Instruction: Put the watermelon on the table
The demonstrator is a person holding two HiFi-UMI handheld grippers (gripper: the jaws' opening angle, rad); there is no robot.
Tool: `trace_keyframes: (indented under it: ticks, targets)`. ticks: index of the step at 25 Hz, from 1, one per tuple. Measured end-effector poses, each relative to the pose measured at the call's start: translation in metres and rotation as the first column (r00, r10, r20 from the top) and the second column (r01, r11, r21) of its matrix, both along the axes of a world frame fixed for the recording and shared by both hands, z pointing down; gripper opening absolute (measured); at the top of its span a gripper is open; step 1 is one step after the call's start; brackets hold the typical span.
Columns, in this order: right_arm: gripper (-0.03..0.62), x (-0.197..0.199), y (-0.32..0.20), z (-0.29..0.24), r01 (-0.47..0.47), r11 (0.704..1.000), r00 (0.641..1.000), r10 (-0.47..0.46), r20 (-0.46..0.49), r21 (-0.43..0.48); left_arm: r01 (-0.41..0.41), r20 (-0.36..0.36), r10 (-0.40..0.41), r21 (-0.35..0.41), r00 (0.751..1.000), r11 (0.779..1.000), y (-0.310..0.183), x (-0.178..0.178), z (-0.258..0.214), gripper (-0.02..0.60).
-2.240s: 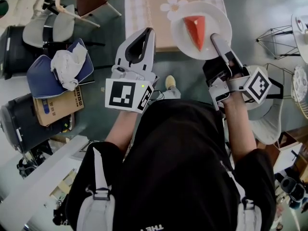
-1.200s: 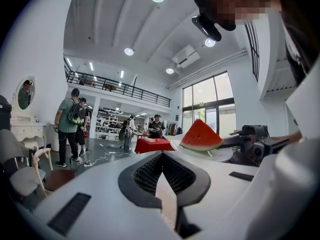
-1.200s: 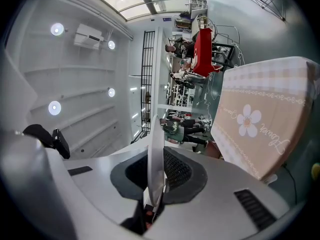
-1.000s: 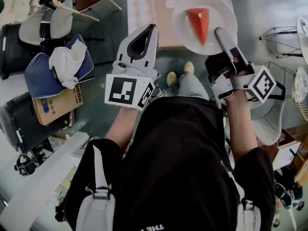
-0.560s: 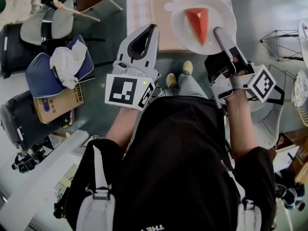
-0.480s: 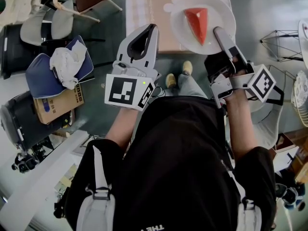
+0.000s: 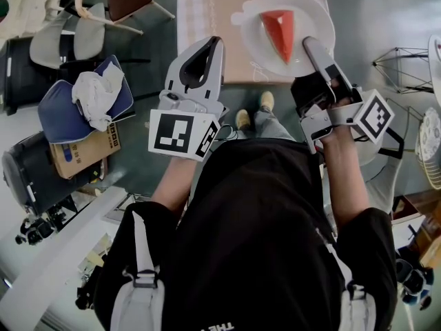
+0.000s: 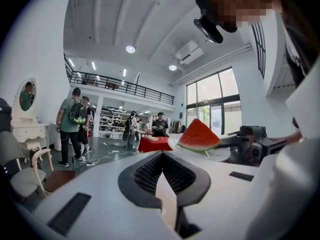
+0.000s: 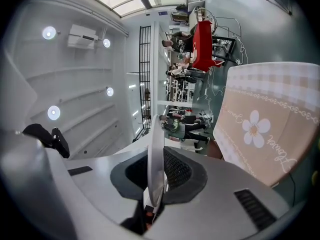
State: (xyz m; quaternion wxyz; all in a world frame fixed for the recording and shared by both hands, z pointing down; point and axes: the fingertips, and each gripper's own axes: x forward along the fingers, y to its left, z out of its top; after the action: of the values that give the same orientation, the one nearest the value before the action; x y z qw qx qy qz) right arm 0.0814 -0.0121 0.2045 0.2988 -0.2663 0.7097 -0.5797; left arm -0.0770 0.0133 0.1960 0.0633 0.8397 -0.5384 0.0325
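The watermelon (image 7: 279, 32) lies on the plate (image 7: 311, 18), overlapping the table (image 7: 213, 12) edge, right of the left gripper (image 7: 215, 43).

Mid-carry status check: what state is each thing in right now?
white plate, held level by its rim, over the table's near end
watermelon slice, resting on the white plate
right hand-held gripper, shut on the white plate's rim
left hand-held gripper, shut, empty
table, covered with a tablecloth

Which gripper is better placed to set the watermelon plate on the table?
Right. The right gripper clamps the rim of the white plate carrying the watermelon slice, already above the table. The left gripper is shut, holding nothing.
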Motion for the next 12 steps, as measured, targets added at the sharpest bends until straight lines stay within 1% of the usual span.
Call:
trace_keyframes:
  ticks: [2, 7, 12]
  targets:
    - [0.038, 0.001, -0.01, 0.001, 0.008, 1.0, 1.0, -0.008, 0.003, -0.001, 0.007, 0.002, -0.007, -0.003, 1.0, 1.0, -0.009, 0.001, 0.0, 0.011]
    - [0.038, 0.002, -0.007, -0.002, 0.007, 1.0, 1.0, -0.007, 0.007, -0.001, 0.005, 0.004, -0.005, -0.001, 1.0, 1.0, -0.006, 0.002, -0.002, 0.011]
    - [0.038, 0.003, -0.023, -0.001, 0.021, 1.0, 1.0, -0.021, 0.006, 0.0, 0.009, 0.005, -0.009, 0.001, 1.0, 1.0, -0.022, 0.006, -0.002, 0.011]
